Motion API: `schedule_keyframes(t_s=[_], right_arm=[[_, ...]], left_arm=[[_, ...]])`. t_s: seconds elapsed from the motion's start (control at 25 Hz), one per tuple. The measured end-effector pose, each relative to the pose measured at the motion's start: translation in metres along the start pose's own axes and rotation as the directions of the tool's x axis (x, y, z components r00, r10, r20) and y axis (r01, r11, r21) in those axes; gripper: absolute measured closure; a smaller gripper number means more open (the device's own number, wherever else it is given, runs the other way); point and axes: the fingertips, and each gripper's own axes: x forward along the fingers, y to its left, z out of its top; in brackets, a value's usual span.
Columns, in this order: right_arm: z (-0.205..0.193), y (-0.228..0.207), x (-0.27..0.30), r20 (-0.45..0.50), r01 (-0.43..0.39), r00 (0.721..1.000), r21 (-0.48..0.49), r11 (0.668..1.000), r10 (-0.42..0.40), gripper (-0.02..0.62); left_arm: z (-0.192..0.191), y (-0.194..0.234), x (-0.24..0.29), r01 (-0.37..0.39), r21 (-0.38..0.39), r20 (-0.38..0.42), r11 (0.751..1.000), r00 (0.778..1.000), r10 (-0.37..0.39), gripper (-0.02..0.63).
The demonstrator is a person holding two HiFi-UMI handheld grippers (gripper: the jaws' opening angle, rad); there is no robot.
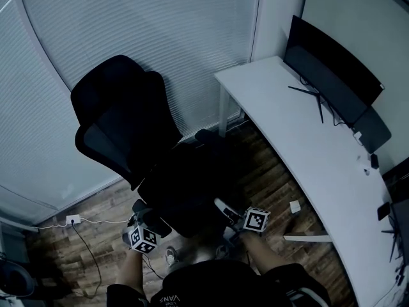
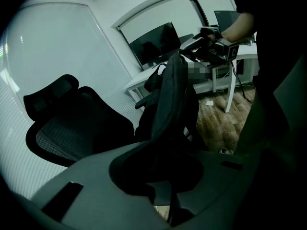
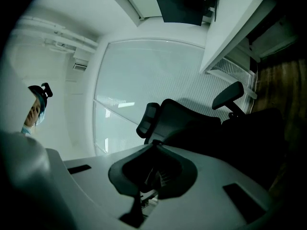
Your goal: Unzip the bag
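- Bag (image 1: 185, 184): black, standing upright on the seat of the chair, at the lower centre of the head view. In the left gripper view (image 2: 175, 95) it rises as a tall dark shape at the centre of the frame. The zip itself is too dark to make out.
- Blinds (image 1: 160, 31): pale slats fill the upper left of the head view.
- Floor (image 1: 281, 184): dark wood planks, lower right of centre.
- Desk (image 1: 300, 133): white, running from upper centre down the right side.
- Chair (image 1: 118, 120): black office chair with headrest, left of centre, back towards the blinds.
- Monitor (image 1: 332, 75): dark screen on the desk, upper right.
- Left gripper (image 1: 153, 222): at the bag's lower left edge. In its own view (image 2: 160, 147) the jaws are clamped on a fold of the bag's dark fabric.
- Right gripper (image 1: 225, 208): at the bag's lower right edge. In the left gripper view (image 2: 204, 44) it sits at the bag's top end. In its own view (image 3: 154, 145) the jaw tips meet, closed; whether a zip tab is pinched between them I cannot tell.
- Wall socket (image 1: 72, 220): white, with a cable, lower left.
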Motion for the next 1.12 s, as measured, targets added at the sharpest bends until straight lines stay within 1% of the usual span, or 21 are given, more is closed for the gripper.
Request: schedule_keyframes(t_s=[0.16,0.4,0.52,0.72,0.8,1.0,1.12], right_arm=[[0.016,-0.011,-0.009,0.032,0.043,0.999,0.016,0.999,-0.044,0.549],[0.024,-0.022,-0.016,0.072,0.051,0.996,0.062,0.997,-0.055,0.549],[0.024,-0.021,-0.015,0.069,0.049,0.996,0.059,0.997,-0.053,0.549],[0.022,-0.018,-0.012,0.051,0.062,0.997,0.03,0.998,-0.064,0.549],[0.019,-0.019,-0.012,0.035,0.084,0.996,0.011,0.996,-0.084,0.548],[0.003,-0.019,-0.011,-0.041,0.141,0.989,-0.087,0.986,-0.145,0.548],[-0.003,-0.016,-0.01,-0.066,0.172,0.981,-0.147,0.974,-0.183,0.546]], left_arm=[[-0.001,-0.003,0.001,0.004,-0.017,-0.015,1.0,1.0,-0.004,0.549],[0.001,-0.006,0.001,-0.003,-0.044,-0.022,0.999,1.0,0.002,0.549],[-0.001,-0.008,0.001,-0.004,-0.073,-0.037,0.997,0.999,0.002,0.548],[-0.001,-0.01,-0.001,-0.002,-0.096,-0.051,0.995,0.999,-0.003,0.548],[-0.003,-0.012,-0.001,0.011,-0.1,-0.057,0.995,0.998,-0.017,0.546],[-0.015,-0.025,-0.003,0.059,-0.139,-0.086,0.988,0.994,-0.071,0.526],[-0.02,-0.031,-0.003,0.076,-0.162,-0.09,0.984,0.992,-0.092,0.509]])
